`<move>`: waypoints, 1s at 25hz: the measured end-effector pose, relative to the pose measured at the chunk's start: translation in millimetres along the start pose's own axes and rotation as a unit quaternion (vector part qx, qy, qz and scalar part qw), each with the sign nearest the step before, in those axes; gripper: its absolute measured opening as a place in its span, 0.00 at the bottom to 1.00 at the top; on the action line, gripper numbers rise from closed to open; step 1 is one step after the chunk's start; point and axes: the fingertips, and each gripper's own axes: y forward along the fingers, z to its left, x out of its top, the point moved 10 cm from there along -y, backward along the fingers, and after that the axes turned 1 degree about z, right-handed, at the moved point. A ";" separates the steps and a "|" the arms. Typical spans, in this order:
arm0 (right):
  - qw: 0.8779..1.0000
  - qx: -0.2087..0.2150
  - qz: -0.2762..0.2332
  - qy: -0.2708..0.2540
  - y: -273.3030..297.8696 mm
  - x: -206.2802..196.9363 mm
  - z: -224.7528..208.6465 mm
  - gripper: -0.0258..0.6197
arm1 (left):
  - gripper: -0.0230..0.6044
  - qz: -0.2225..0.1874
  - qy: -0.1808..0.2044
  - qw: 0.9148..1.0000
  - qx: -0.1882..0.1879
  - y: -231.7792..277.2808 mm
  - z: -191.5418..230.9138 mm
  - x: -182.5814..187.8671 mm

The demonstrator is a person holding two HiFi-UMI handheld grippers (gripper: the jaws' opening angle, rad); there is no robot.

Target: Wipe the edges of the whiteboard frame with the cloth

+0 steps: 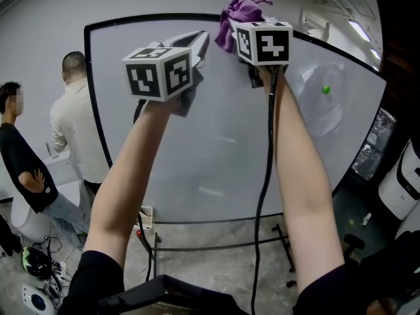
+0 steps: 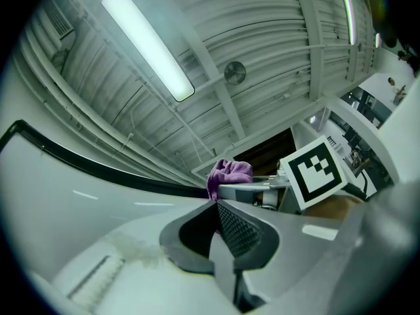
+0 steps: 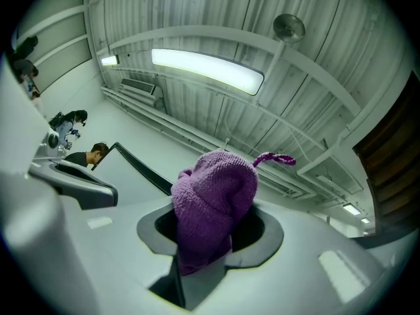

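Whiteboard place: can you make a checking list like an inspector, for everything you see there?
Surface: whiteboard upright on a stand, mostly clean, with one small green dot.
Job's things: purple cloth held up at the top edge of the black frame.
Clutter: small bits on the floor, too small to name.
Grippers: right gripper shut on the cloth; left gripper shut with nothing in it, beside the right one.
Cables: black cable hangs down from the right gripper; loose cables lie on the floor at left.
Surroundings: two people stand left of the board; ceiling lamp is lit.
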 end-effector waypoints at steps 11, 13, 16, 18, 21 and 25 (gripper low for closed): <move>1.000 -0.013 -0.007 0.012 -8.3 -17.3 -37.5 0.28 | 0.04 0.008 -0.005 1.000 -0.027 36.6 -28.6 -18.3; 1.000 -0.016 -0.007 0.011 -8.6 -17.0 -39.0 0.28 | 0.04 0.007 -0.007 0.999 -0.034 40.4 -28.0 -18.6; 1.000 -0.019 -0.005 0.007 -4.6 -17.8 -31.5 0.28 | 0.04 0.003 -0.011 0.999 -0.042 39.9 -20.4 -18.8; 1.000 -0.021 -0.005 0.007 -0.4 -18.1 -25.5 0.28 | 0.04 -0.001 -0.012 0.999 -0.049 38.4 -14.5 -18.1; 1.000 -0.023 -0.008 0.015 -2.7 -21.2 -28.8 0.28 | 0.04 -0.004 -0.015 0.998 -0.062 42.5 -18.8 -20.0; 0.999 -0.032 -0.007 0.018 -12.6 -25.1 -37.0 0.28 | 0.04 -0.006 -0.021 0.997 -0.079 49.1 -31.1 -26.7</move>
